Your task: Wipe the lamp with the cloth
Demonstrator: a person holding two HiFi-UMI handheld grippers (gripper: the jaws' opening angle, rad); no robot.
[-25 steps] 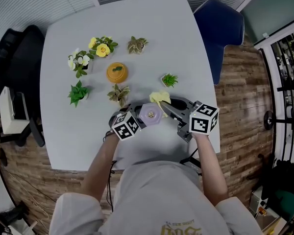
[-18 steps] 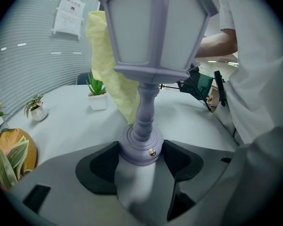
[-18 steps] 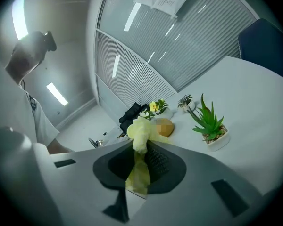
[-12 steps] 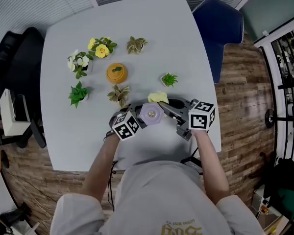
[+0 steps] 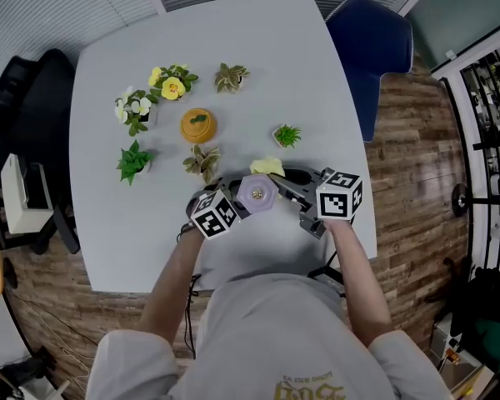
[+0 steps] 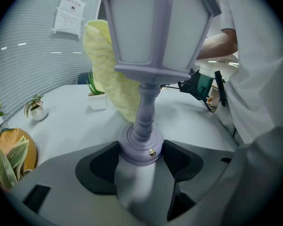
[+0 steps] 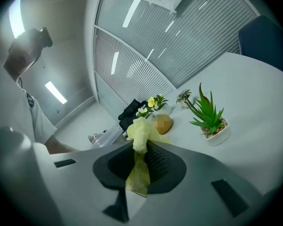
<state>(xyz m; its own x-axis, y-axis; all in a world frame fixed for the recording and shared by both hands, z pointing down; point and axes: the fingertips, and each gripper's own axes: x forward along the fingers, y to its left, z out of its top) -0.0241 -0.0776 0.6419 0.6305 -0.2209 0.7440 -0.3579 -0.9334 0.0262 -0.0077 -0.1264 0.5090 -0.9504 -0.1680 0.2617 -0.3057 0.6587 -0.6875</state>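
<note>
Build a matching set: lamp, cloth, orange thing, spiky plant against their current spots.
1 lavender lantern-shaped lamp
2 yellow fabric cloth
3 orange round pot
4 spiky green plant, white pot

A on white table, away from both claws
B pinched in right claw
C base clamped in left claw
D on table, nearest the cloth

Pairs: 1-C, 2-B, 3-A, 4-D

Bright, even overhead light; fisheye distortion, dark vignetted corners; sharp focus.

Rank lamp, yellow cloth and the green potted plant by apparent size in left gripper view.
1. lamp, largest, but nearest the camera.
2. cloth, partly behind the lamp.
3. green potted plant, smallest, also farthest.
</note>
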